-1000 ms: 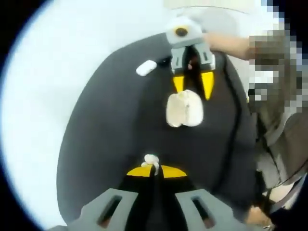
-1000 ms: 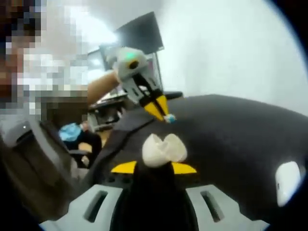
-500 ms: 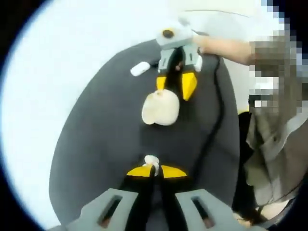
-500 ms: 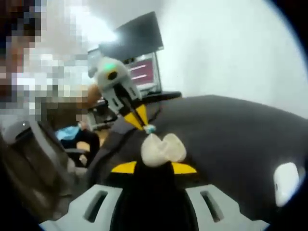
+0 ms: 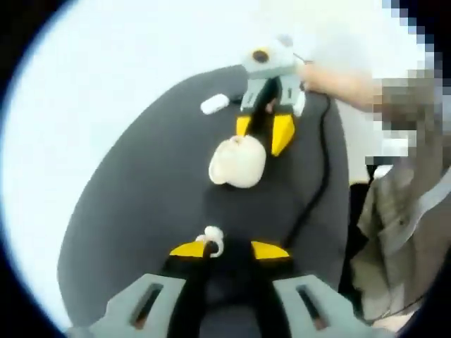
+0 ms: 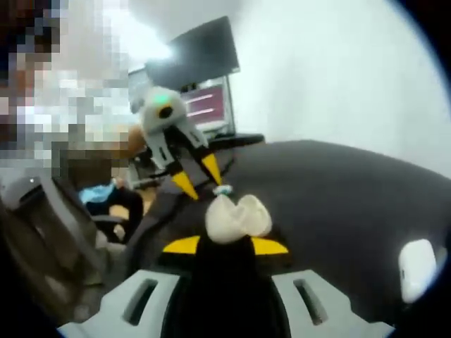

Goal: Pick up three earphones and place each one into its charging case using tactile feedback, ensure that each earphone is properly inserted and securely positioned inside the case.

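My left gripper (image 5: 231,249) stands open, its yellow-tipped jaws apart. A small white earphone (image 5: 211,240) rests against the tip of its left finger. Beyond it, an open cream charging case (image 5: 237,160) is held over the black mat (image 5: 141,211), and my right gripper (image 5: 263,130) is shut on its back. In the right gripper view the case (image 6: 236,217) sits just past my right gripper (image 6: 225,245). The left gripper (image 6: 199,177) hovers open right behind the case, with the earphone (image 6: 223,190) at one fingertip, just above the case's rim.
A closed white case (image 5: 215,104) lies on the mat's far side, also at the lower right of the right gripper view (image 6: 416,266). A black cable (image 5: 320,176) runs along the mat's right edge. A person stands at the right; a monitor (image 6: 204,49) stands behind.
The left gripper's jaws, shut on the earphone in both earlier frames, have come apart. The earphone now sits at one fingertip. The left gripper has closed in on the held case.
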